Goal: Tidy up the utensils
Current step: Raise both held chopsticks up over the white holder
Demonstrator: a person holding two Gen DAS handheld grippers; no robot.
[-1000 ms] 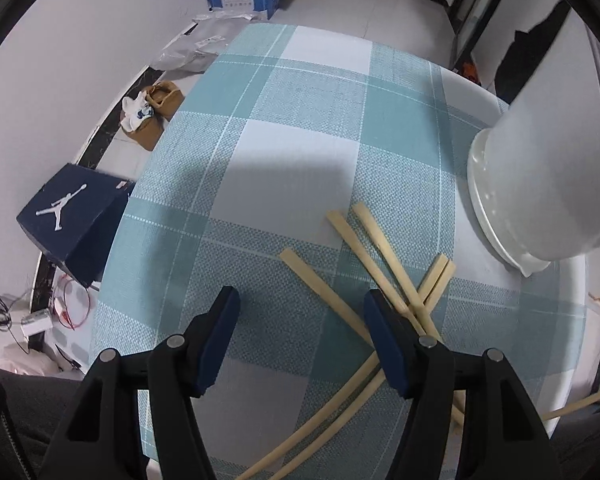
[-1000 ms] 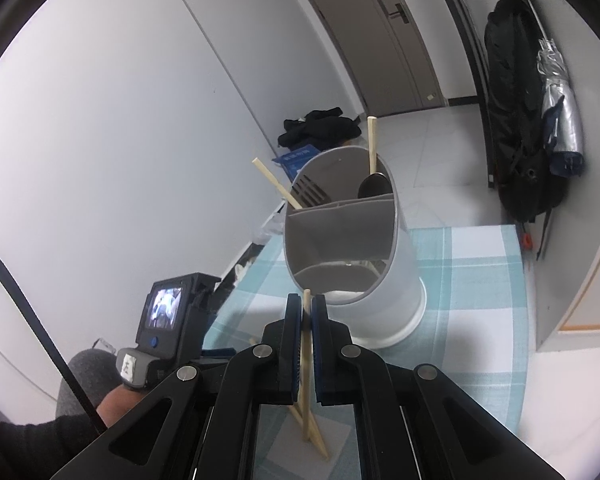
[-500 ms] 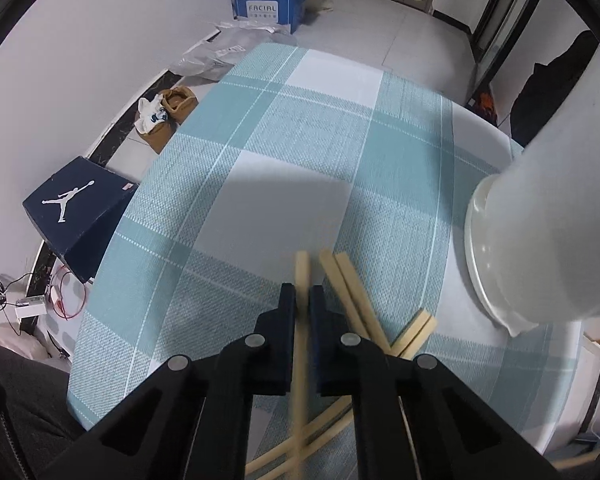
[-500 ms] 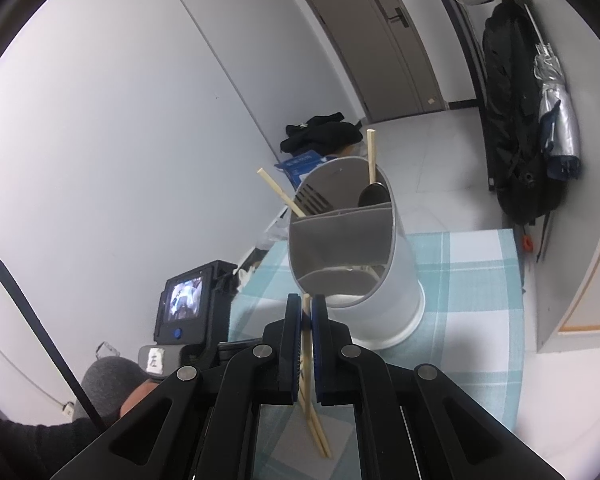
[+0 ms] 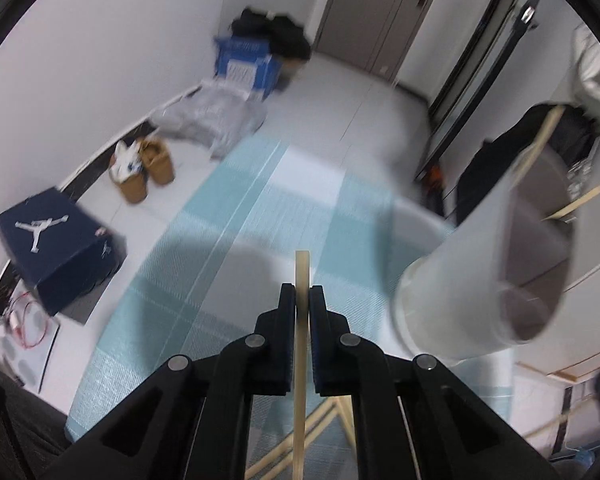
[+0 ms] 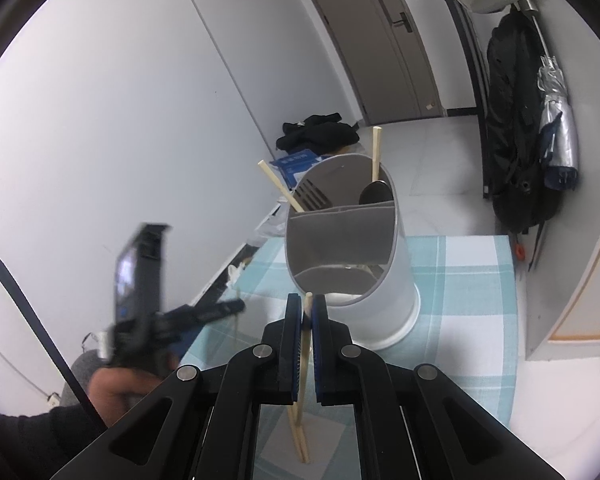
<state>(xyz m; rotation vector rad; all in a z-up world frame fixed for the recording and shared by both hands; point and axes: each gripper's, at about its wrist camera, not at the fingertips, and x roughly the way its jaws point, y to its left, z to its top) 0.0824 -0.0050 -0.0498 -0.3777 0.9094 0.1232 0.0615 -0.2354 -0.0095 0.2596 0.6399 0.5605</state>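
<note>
My left gripper (image 5: 302,298) is shut on a bamboo chopstick (image 5: 301,344) and holds it up above the table, left of the white utensil holder (image 5: 460,300). My right gripper (image 6: 306,312) is shut on another chopstick (image 6: 305,356), just in front of the holder (image 6: 352,264). The holder has a grey divided inside with two chopsticks (image 6: 278,186), a slotted turner (image 6: 310,196) and a dark spoon (image 6: 374,192) in its far part. Several loose chopsticks (image 5: 332,416) lie on the checked cloth below my left gripper. The left gripper (image 6: 204,312) shows blurred in the right wrist view.
The round table has a teal and white checked cloth (image 5: 236,240). On the floor left of it are a dark shoe box (image 5: 56,244), brown shoes (image 5: 144,168) and a blue box (image 5: 246,62). A black backpack (image 6: 520,152) and umbrella (image 6: 556,128) hang at the right.
My left gripper shut on a chopstick on the table, lifted it and tilted up toward the holder. My right gripper kept hold of its chopstick and rose a little.
</note>
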